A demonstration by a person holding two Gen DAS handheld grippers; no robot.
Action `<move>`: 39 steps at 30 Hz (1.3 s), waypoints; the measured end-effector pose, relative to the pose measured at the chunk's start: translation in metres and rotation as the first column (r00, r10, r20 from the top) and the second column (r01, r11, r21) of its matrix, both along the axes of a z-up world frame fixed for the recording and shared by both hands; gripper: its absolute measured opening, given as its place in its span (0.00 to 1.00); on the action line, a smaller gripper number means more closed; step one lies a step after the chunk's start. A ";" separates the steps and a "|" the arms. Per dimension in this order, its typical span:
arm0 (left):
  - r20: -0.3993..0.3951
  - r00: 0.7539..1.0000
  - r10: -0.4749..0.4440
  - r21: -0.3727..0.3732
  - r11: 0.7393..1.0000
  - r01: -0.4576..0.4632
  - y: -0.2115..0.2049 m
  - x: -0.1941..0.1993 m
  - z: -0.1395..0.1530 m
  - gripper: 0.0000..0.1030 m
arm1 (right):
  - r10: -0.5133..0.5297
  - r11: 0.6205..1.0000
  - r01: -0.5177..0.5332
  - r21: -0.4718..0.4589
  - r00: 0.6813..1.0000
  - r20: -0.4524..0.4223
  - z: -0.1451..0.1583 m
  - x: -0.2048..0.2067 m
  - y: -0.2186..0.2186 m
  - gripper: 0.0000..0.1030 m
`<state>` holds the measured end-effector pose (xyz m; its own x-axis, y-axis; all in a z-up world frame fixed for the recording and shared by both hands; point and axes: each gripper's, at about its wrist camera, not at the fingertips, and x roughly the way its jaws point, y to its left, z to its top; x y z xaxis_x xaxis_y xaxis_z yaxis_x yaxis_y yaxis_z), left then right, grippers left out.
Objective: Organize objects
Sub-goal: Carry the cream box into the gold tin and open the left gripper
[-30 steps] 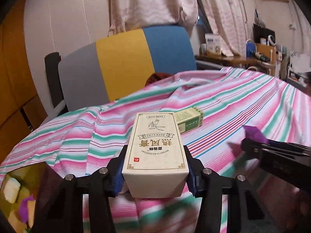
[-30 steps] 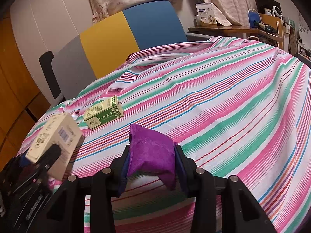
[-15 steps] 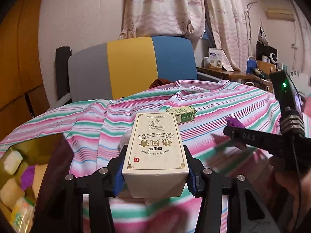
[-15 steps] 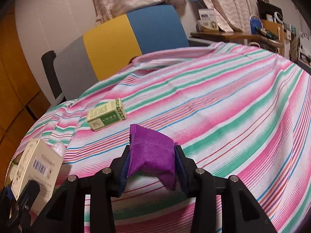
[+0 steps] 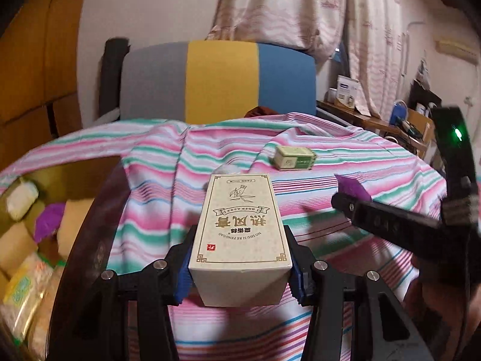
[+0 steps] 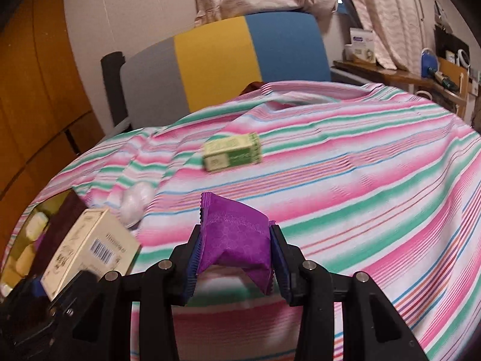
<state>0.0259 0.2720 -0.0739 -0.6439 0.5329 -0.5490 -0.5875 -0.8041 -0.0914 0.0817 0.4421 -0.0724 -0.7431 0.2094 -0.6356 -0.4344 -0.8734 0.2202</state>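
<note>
Left gripper (image 5: 240,273): pitched downward over the striped cloth's near-left edge, blue ribbed pads pressed flat on both sides of the cream carton (image 5: 242,228).
Right gripper (image 6: 236,260): also angled downward, just right of the left gripper, jaws clamped on the purple sachet (image 6: 234,237); its black body with a green light shows at the right of the left wrist view.
Cream carton: tall rectangular cardboard box, matte speckled face with gold border and printed characters, barcode on one side; held above the cloth edge, beside the bin.
Purple sachet: soft crinkled foil-like packet with serrated end seams, sagging between the pads, above the cloth.
Green box (image 6: 231,152): small oblong cardboard carton, pale and dark green, lying flat on the cloth, well beyond both grippers.
White pouch (image 6: 136,200): rounded, soft-looking, on the cloth between green box and cream carton.
Striped cloth (image 6: 360,162): pink, green, white and blue bands, wrinkled at its left.
Bin (image 5: 87,231): dark-rimmed, left of the cloth, holding yellow, white and purple packets.
Chair (image 5: 219,81): grey, yellow, blue fabric back, behind the cloth.
</note>
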 end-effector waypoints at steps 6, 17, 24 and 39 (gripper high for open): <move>0.055 0.998 0.011 0.041 0.999 -0.014 -0.032 0.009 -0.003 0.50 | 0.046 0.997 -0.049 0.060 0.998 0.037 -0.004 -0.005 -0.023 0.41; 0.025 0.998 0.064 0.162 0.984 -0.067 -0.103 0.009 0.036 0.50 | 0.077 0.991 -0.084 0.107 0.995 0.065 -0.006 -0.011 -0.034 0.41; 0.075 0.978 0.196 0.185 0.961 -0.207 -0.160 -0.028 0.053 0.50 | 0.077 0.990 -0.086 0.111 0.993 0.087 -0.008 -0.012 -0.036 0.41; 0.209 0.949 0.235 -0.046 0.972 -0.230 -0.243 -0.166 0.044 0.50 | 0.094 0.975 -0.119 0.186 0.986 0.140 -0.010 -0.020 -0.052 0.41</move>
